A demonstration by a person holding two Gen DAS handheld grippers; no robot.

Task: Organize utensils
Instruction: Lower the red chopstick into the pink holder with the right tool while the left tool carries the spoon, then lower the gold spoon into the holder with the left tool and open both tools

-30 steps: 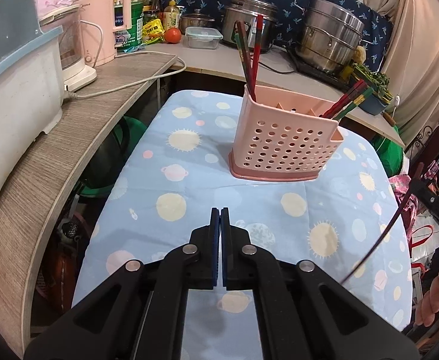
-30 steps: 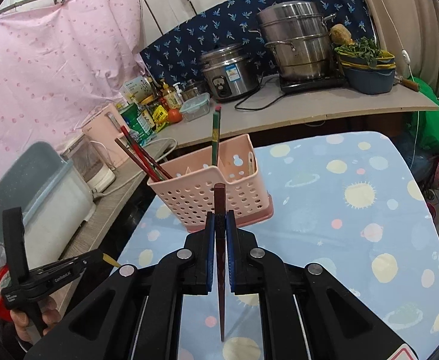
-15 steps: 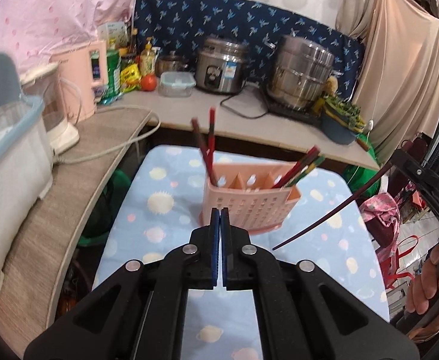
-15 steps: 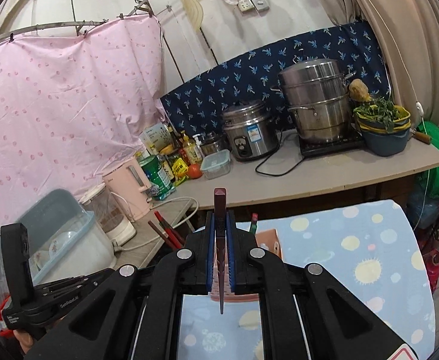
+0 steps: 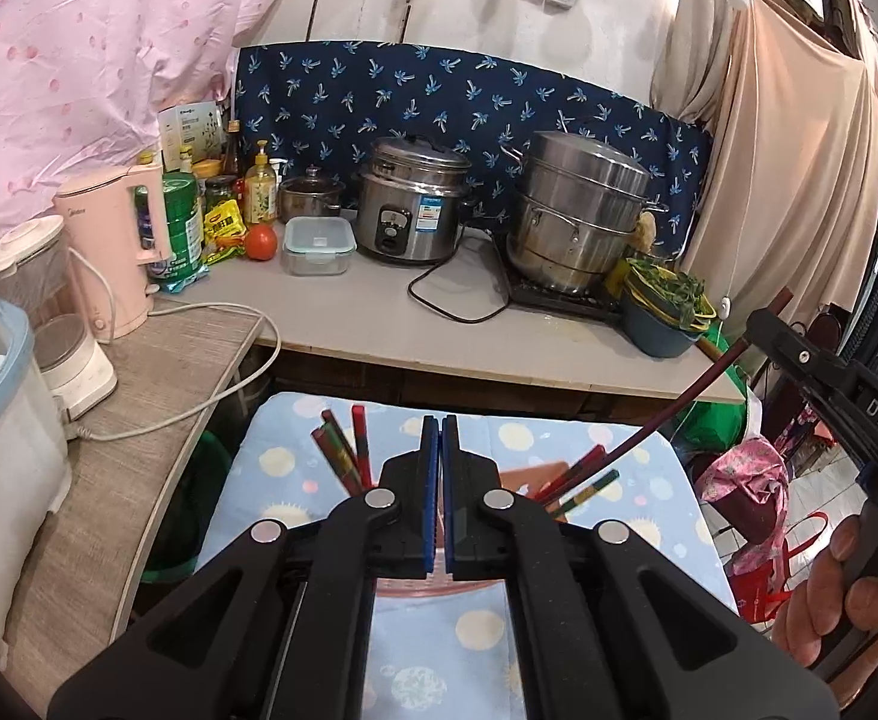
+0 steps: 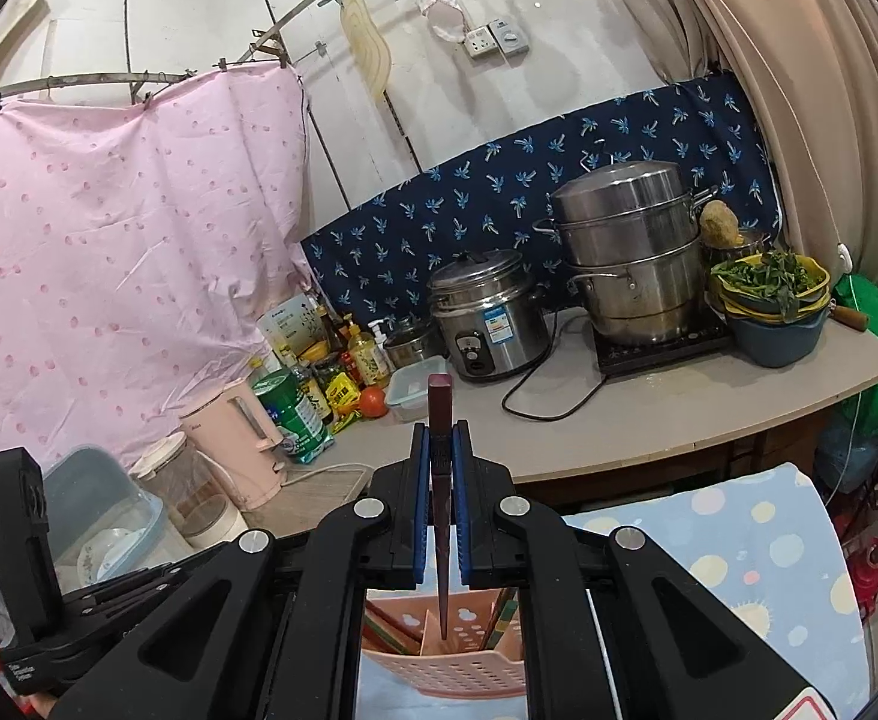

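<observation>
Right gripper (image 6: 439, 498) clamped on 1 dark red chopstick (image 6: 441, 540), long axis near vertical, tip hanging just above the pink holder (image 6: 445, 669), which sits directly below on the spotted cloth (image 6: 763, 540). Left gripper (image 5: 437, 498) shut, nothing between its pads, holder mostly hidden under it. Seen only from the left wrist: chopstick slanting in from the right over 2 clusters already standing left and right. Seen only from the right wrist: dividers and the compartment beneath the tip.

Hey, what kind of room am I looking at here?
Most likely a small home kitchen. A steel rice cooker and a stacked steel steamer pot stand on the grey counter, with a pink electric kettle and sauce bottles beside them.
</observation>
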